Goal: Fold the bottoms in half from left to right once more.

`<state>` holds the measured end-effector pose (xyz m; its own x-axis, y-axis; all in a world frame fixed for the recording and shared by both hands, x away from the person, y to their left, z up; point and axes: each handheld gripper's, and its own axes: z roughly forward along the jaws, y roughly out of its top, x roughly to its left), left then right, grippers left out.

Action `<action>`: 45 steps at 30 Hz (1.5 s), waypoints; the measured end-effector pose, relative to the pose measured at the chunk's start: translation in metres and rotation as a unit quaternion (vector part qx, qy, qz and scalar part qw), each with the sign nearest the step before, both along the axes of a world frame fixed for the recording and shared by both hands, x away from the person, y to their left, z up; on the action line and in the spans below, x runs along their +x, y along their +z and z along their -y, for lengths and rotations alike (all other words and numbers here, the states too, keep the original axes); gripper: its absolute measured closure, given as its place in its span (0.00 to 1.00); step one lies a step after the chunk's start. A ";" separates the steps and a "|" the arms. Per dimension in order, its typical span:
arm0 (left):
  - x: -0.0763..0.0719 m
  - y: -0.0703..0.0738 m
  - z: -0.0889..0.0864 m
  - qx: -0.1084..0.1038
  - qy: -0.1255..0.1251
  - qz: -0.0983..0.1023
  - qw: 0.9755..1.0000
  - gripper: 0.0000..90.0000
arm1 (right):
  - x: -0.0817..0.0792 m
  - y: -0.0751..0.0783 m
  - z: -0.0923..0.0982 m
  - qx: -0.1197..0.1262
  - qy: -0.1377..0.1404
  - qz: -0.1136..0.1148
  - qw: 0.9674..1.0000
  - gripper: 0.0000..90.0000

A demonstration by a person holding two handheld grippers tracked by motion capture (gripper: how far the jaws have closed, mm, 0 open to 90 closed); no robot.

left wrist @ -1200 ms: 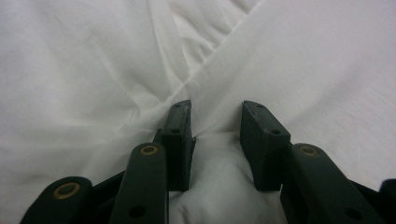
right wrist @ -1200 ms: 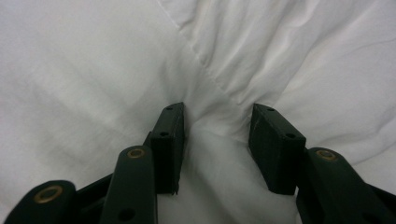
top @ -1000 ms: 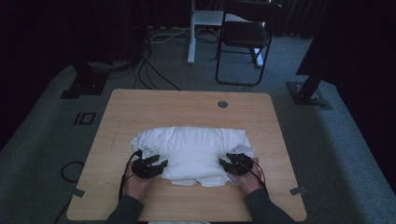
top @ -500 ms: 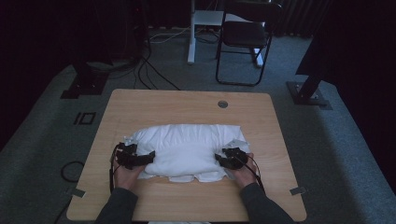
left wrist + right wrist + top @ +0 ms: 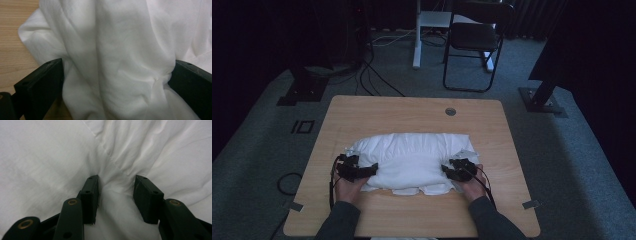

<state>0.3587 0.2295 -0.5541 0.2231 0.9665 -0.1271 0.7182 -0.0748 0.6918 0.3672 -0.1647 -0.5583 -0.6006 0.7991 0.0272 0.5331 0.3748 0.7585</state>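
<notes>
A white cloth (image 5: 412,160) lies bunched in a long heap across the near half of the wooden table (image 5: 402,110). My left gripper (image 5: 357,170) is at the heap's left end. In the left gripper view its jaws stand wide apart, open, with a thick bulge of cloth (image 5: 117,70) between them. My right gripper (image 5: 457,171) is at the heap's right end. In the right gripper view its jaws are closer together and pinch a fold of cloth (image 5: 116,187), with creases running out from the gap.
The table has a round cable hole (image 5: 450,111) near its far edge. A black chair (image 5: 474,40), a white stand (image 5: 422,30), floor cables (image 5: 372,75) and dark stand bases (image 5: 542,97) are on the grey carpet beyond.
Both grippers moved slightly away from me and pushed into the ends of the cloth. The cloth has drawn into a tighter, rounder heap.
</notes>
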 end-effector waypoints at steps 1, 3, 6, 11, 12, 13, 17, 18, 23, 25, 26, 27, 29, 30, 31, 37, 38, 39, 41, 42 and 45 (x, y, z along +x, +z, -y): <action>0.000 0.000 -0.001 0.002 0.004 -0.002 1.000 0.00 | 0.000 0.000 0.000 0.002 0.002 -0.001 1.000 0.60; -0.002 0.000 -0.001 0.004 0.010 0.001 1.000 0.00 | 0.000 0.000 0.000 0.003 0.003 -0.001 1.000 0.60; -0.007 -0.002 -0.002 0.006 0.021 0.007 1.000 0.00 | -0.001 -0.001 -0.001 0.009 0.008 -0.002 1.000 0.60; -0.012 -0.001 -0.002 0.007 0.032 0.001 0.999 0.00 | -0.003 -0.001 -0.002 0.010 0.013 0.000 1.000 0.60; -0.013 -0.001 -0.002 0.007 0.037 0.000 0.999 0.00 | -0.003 -0.001 -0.003 0.010 0.013 0.000 1.000 0.60; -0.013 -0.001 -0.002 0.008 0.037 0.001 0.999 0.01 | -0.004 -0.001 -0.003 0.011 0.014 -0.001 1.000 0.60; -0.017 -0.001 -0.002 0.008 0.052 0.002 0.999 0.01 | -0.005 -0.001 -0.003 0.015 0.018 -0.001 1.000 0.60; -0.019 -0.002 -0.002 0.007 0.058 0.003 0.998 0.01 | -0.005 -0.001 -0.003 0.016 0.020 -0.002 1.000 0.60; -0.020 -0.001 -0.001 0.008 0.061 0.001 0.998 0.01 | -0.006 -0.002 -0.003 0.018 0.024 -0.002 1.000 0.59; -0.022 0.002 -0.003 -0.013 0.035 0.007 0.999 0.14 | -0.005 -0.002 -0.003 0.019 0.024 -0.003 1.000 0.59; -0.023 0.003 -0.005 -0.044 0.014 0.005 0.999 0.33 | -0.005 -0.002 -0.003 0.019 0.024 -0.003 1.000 0.59; -0.023 0.003 -0.007 -0.067 0.001 0.001 0.998 0.48 | -0.005 -0.001 -0.002 0.020 0.026 -0.004 0.999 0.59; -0.022 0.001 -0.009 -0.091 -0.015 -0.001 0.996 0.68 | -0.005 -0.001 -0.002 0.021 0.027 -0.005 0.999 0.59; -0.022 0.002 -0.009 -0.095 -0.019 0.001 0.995 0.73 | -0.005 -0.001 -0.002 0.021 0.027 -0.006 0.999 0.59; -0.022 0.003 -0.010 -0.093 -0.021 0.005 0.995 0.79 | -0.005 -0.001 -0.002 0.021 0.028 -0.006 0.999 0.59; -0.026 0.020 -0.015 -0.114 -0.040 0.045 0.992 0.89 | -0.003 0.002 -0.001 0.019 0.033 -0.013 0.999 0.56; -0.026 0.023 -0.015 -0.112 -0.042 0.050 0.992 0.89 | -0.003 0.005 -0.001 0.015 0.029 -0.015 0.999 0.55; -0.027 0.026 -0.015 -0.112 -0.043 0.056 0.991 0.89 | -0.004 0.009 -0.001 0.013 0.026 -0.008 1.000 0.54; -0.026 0.031 -0.015 -0.112 -0.049 0.066 0.990 0.89 | -0.006 0.022 -0.003 0.017 0.023 0.017 0.999 0.53; -0.025 0.033 -0.015 -0.114 -0.049 0.069 0.990 0.89 | -0.006 0.028 -0.004 0.027 0.024 0.028 0.999 0.53; -0.024 0.041 -0.014 -0.118 -0.055 0.080 0.988 0.89 | -0.005 0.044 -0.016 0.042 0.035 0.043 0.998 0.52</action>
